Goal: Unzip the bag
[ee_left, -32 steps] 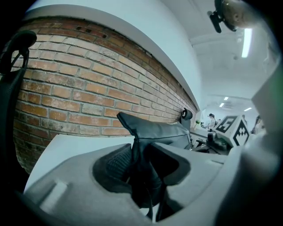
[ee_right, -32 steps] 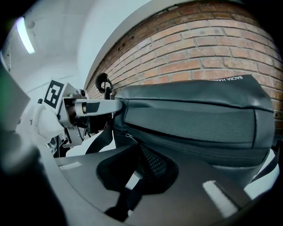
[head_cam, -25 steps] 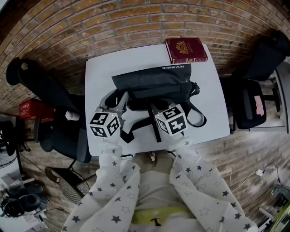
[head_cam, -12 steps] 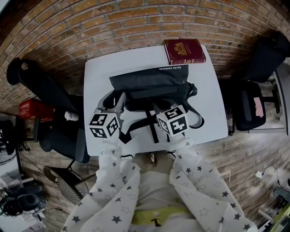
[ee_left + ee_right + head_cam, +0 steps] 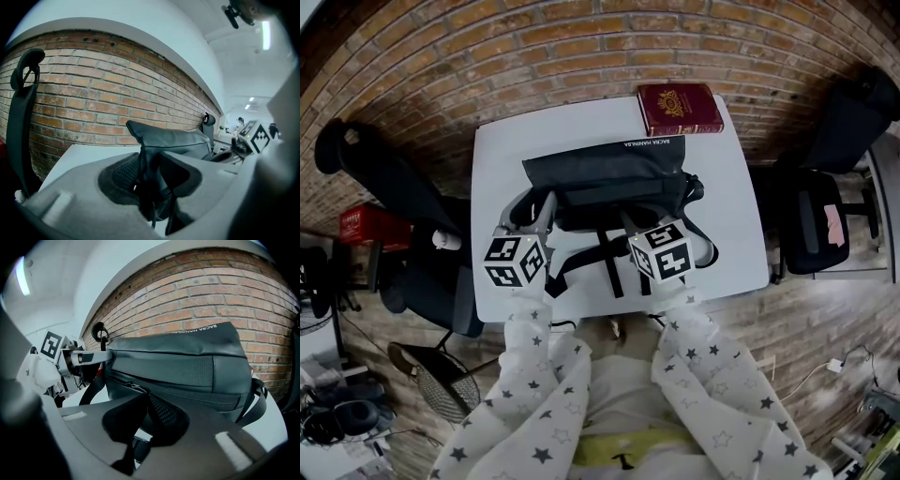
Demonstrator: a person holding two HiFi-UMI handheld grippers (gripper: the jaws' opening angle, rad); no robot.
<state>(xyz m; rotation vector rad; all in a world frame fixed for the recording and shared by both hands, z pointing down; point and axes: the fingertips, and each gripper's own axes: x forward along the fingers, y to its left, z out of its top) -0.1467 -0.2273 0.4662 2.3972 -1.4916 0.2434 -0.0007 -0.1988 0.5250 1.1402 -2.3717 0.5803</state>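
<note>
Sleeves (image 5: 534, 375) in star print led up from the near edge to a white table (image 5: 502, 155) on a plank floor (image 5: 825, 309). A black left chair (image 5: 384, 178) and a black right chair (image 5: 820, 220) stood at its sides. Both grippers sat over the table's near half, at the front of a black bag (image 5: 609, 173) that lay across the middle. The left gripper (image 5: 536, 204) was at the bag's left end, its jaws closed on a fold of the bag's fabric that stood up between the pads. The right gripper (image 5: 630, 223) was near the middle of the bag's front, jaws drawn together at the zip (image 5: 130, 384). Whether they pinched anything there could not be made out. Straps (image 5: 581, 258) trailed from the bag toward the near edge between the grippers. Beyond the bag, a red book (image 5: 680, 108) lay at the far right corner, apart from it. Behind the table rose a brick wall (image 5: 534, 47).
</note>
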